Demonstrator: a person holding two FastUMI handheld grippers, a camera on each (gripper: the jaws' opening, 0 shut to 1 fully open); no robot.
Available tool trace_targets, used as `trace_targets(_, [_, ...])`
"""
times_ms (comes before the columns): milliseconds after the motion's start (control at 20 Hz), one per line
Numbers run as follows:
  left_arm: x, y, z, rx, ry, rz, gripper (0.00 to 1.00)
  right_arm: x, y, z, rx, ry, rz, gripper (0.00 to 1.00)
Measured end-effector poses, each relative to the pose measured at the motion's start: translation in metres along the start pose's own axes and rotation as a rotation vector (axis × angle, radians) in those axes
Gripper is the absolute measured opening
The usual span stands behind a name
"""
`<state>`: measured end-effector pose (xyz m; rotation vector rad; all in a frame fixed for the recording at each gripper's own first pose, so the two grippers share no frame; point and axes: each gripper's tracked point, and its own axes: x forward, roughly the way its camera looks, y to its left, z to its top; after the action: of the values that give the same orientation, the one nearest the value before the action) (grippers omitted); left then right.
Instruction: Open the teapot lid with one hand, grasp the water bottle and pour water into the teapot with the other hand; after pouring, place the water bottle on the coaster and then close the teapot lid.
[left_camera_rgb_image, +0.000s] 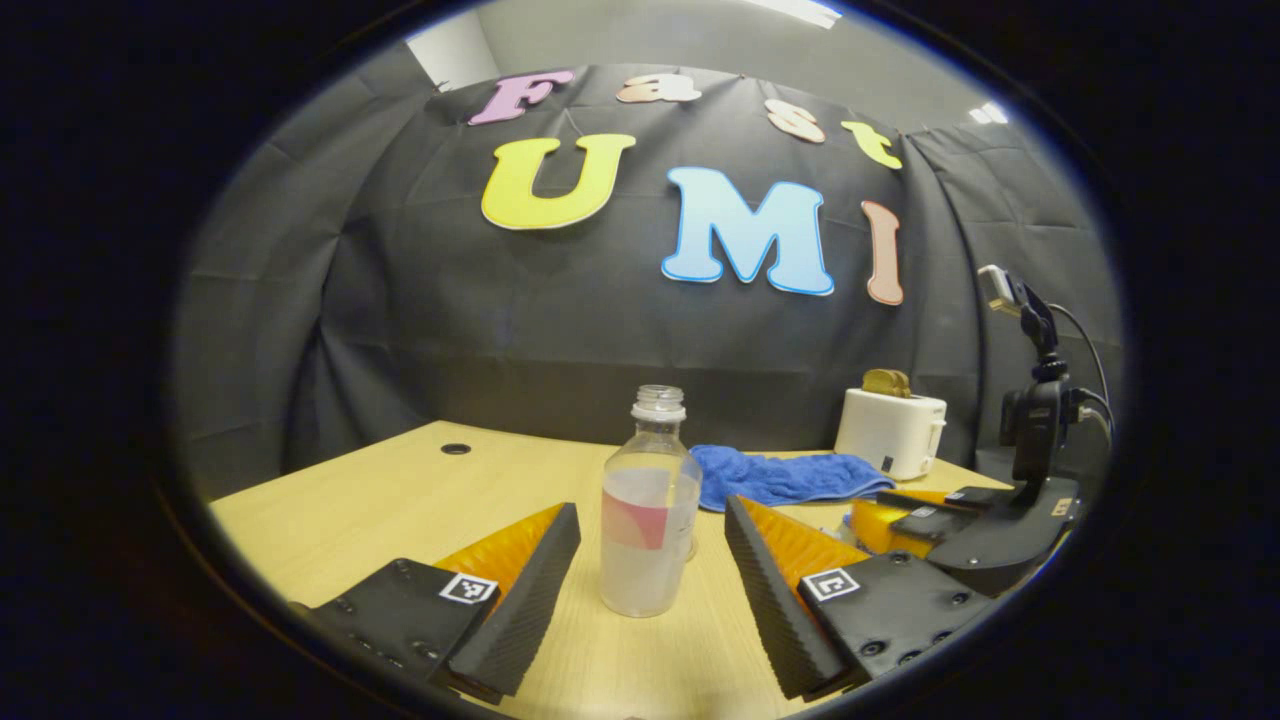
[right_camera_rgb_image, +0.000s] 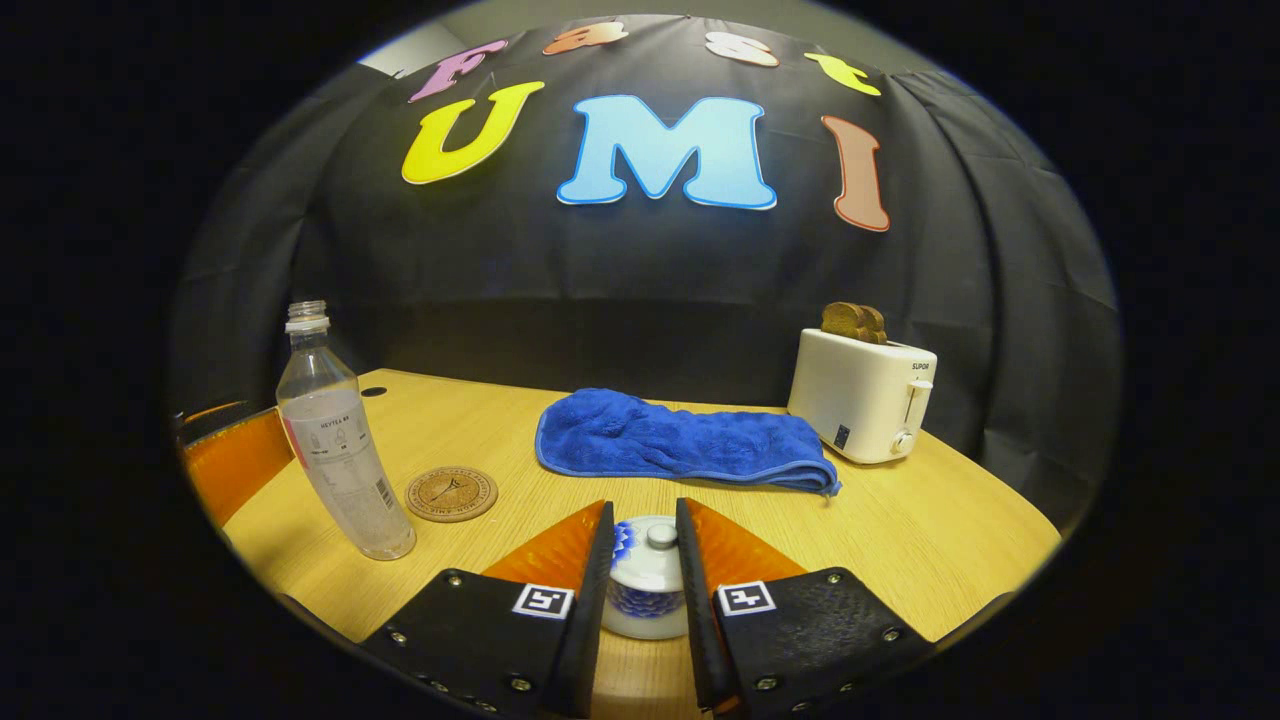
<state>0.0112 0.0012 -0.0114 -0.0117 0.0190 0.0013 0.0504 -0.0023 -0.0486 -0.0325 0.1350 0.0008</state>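
Observation:
A clear uncapped water bottle (left_camera_rgb_image: 645, 520) stands upright on the wooden table (left_camera_rgb_image: 400, 500). It stands between the fingers of my left gripper (left_camera_rgb_image: 652, 510), which is open wide with a gap on each side of it. In the right gripper view the bottle (right_camera_rgb_image: 340, 450) stands at the left beside a round cork coaster (right_camera_rgb_image: 452, 493). A small white teapot with a blue pattern (right_camera_rgb_image: 645, 600) sits between the fingers of my right gripper (right_camera_rgb_image: 643, 508). Its lid (right_camera_rgb_image: 655, 560) is on. The fingers stand narrow, close along both sides of the lid, and contact cannot be made out.
A folded blue towel (right_camera_rgb_image: 680, 440) lies mid-table with a white toaster (right_camera_rgb_image: 865, 395) holding bread to its right. From the left gripper view, the right gripper's body and camera mount (left_camera_rgb_image: 1030, 450) stand close at the right. A cable hole (left_camera_rgb_image: 455, 449) is at the table's far left.

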Motion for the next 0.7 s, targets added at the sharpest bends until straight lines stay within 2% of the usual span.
trace_targets(50, [0.000, 0.001, 0.000, -0.001, -0.001, 0.001, 1.00, 0.003, 0.002, 0.006, 0.009, -0.012, 0.011, 0.05])
trace_targets(200, [0.001, 0.001, 0.001, 0.000, -0.003, 0.000, 1.00, -0.001, 0.003, 0.004, -0.025, -0.005, 0.010, 0.05])
trace_targets(450, [0.006, 0.002, -0.006, 0.007, 0.015, 0.001, 1.00, -0.002, 0.002, 0.007, 0.033, -0.023, 0.036, 0.05])
trace_targets(550, [0.008, 0.001, -0.010, 0.013, 0.027, -0.004, 1.00, -0.007, 0.006, 0.018, 0.038, -0.063, 0.057, 0.05])
trace_targets(700, [0.013, 0.002, -0.013, 0.036, 0.038, 0.003, 1.00, -0.014, 0.001, 0.031, 0.041, -0.120, 0.049, 0.05])
